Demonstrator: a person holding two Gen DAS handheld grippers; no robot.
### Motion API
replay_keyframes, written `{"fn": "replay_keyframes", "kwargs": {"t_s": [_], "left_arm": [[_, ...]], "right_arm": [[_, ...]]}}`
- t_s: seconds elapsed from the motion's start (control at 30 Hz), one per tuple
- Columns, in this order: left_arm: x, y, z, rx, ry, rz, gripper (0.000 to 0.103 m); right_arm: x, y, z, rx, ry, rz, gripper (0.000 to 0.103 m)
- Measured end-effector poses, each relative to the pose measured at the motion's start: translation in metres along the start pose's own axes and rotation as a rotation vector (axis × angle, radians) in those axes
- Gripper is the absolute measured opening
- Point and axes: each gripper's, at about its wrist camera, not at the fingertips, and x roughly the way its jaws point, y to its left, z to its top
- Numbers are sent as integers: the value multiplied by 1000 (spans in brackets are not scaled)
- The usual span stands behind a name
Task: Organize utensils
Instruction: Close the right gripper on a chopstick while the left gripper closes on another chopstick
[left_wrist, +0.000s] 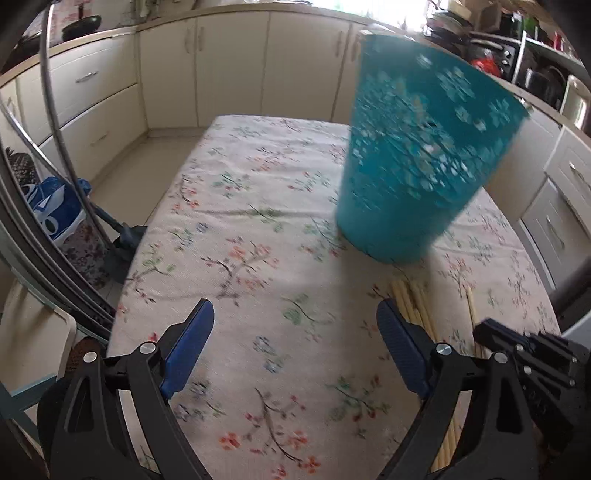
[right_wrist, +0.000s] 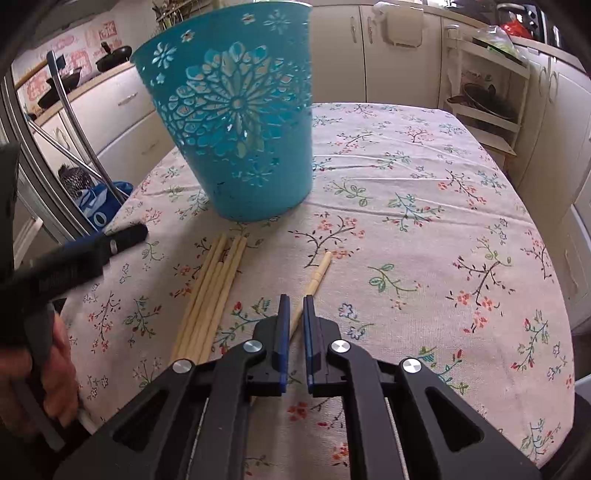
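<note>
1. Through the left wrist camera I see my left gripper (left_wrist: 295, 325) with its blue pads spread wide and nothing between them, only the floral cloth of the surface (left_wrist: 258, 229) below.
2. In the same view the teal cut-out basket (left_wrist: 417, 155) stands upright on the far right of the surface, blurred.
3. A bundle of pale wooden chopsticks (left_wrist: 413, 299) lies near the basket's base, just beside my right pad; one single chopstick (left_wrist: 471, 310) lies apart to its right.
4. The black body of my right gripper (left_wrist: 532, 354) shows at the near right edge of this view, over the single chopstick.
5. Cream cabinets (left_wrist: 229, 70) run along the far side, and a blue bag (left_wrist: 55, 210) sits on the floor at left.
6. Through the right wrist camera my right gripper (right_wrist: 294, 306) has its pads drawn in close on the single chopstick (right_wrist: 320, 271), which runs between them and out toward the far side, its rear part hidden under the gripper.
7. The bundle of chopsticks (right_wrist: 210, 291) lies to the left on the surface (right_wrist: 424, 240), its far ends close to the basket (right_wrist: 236, 122), which stands upright at far left.
8. At the near left a hand (right_wrist: 40, 376) holds the left gripper's handle, and that gripper (right_wrist: 122, 240) reaches over the surface's left edge.
</note>
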Motion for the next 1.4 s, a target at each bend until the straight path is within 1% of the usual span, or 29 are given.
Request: {"fn": "replay_keyframes", "kwargs": {"t_s": [0.07,0.13,0.3,0.43,0.6,0.7,0.8,0.87,0.93,0.97,1.03,1.07,1.13,1.17,1.2,1.23,1.27,1.33,1.4], "left_arm": [[2,-15,-5,40,25,-1,86],[3,-22,-7,46,37,-4,86],[8,-29,-7,57,60,2,86],[12,-35,-10,75,76,25,86],[13,-41,-11,82,84,31,86],[15,-45,-11,104,97,72,85],[14,-47,-12,107,97,82,85],[14,-48,-11,114,93,76,81],[14,-51,-9,129,89,64,73],[14,-53,-8,140,87,54,70],[14,-57,-5,164,84,23,54],[15,-58,-3,174,85,10,49],[14,-59,-1,193,88,-39,32],[15,-60,-1,203,90,-47,28],[14,-60,0,212,95,-64,20],[14,-58,0,212,99,-92,14],[13,-55,1,193,109,-141,9],[13,-48,1,166,121,-161,8],[12,-47,1,175,128,-172,8]], "right_arm": [[-1,-3,-3,10,-10,12,8],[-2,-5,-3,18,-13,21,8],[-1,-11,-5,45,-21,58,8],[-1,-12,-6,57,-26,75,8],[-1,-14,-7,65,-30,86,8],[0,-15,-5,66,-29,89,8],[0,-13,-5,57,-31,82,9],[0,-11,-5,41,-28,76,9],[0,-10,-3,14,-18,68,9],[0,-9,-2,1,-12,61,9],[0,-10,0,-20,-2,36,9],[0,-13,2,-17,4,33,9],[1,-19,5,3,18,49,11],[2,-20,6,12,22,54,11],[3,-19,7,12,24,50,11],[4,-17,7,5,23,42,12],[4,-15,7,-4,23,39,12],[5,-11,7,-40,38,76,11],[5,-8,6,-88,48,80,10]]}}
